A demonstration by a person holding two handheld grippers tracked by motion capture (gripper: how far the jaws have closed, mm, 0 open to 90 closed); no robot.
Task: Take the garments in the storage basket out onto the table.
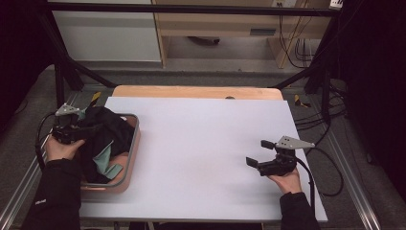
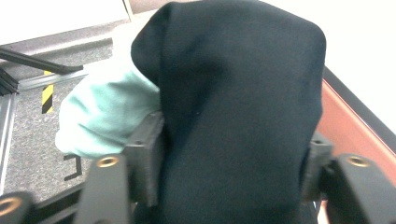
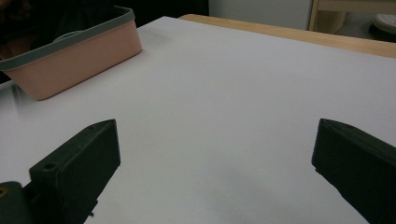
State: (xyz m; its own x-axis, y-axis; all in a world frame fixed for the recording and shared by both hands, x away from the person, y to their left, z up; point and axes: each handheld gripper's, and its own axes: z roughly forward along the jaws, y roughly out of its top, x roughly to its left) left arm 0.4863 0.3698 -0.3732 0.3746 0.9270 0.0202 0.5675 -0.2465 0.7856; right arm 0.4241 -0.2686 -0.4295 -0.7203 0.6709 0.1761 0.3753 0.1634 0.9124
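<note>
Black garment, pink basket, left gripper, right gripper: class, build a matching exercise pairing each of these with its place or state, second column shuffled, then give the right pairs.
Column one:
1. black garment
2. pink basket
3. left gripper
4. right gripper

Column two:
A. jaws wide apart over the bare white table
B. stands at the table's left edge
C. closed on dark cloth
D. bunched up, with mint green cloth beside it

Pairs: 1-D, 2-B, 3-C, 4-A
</note>
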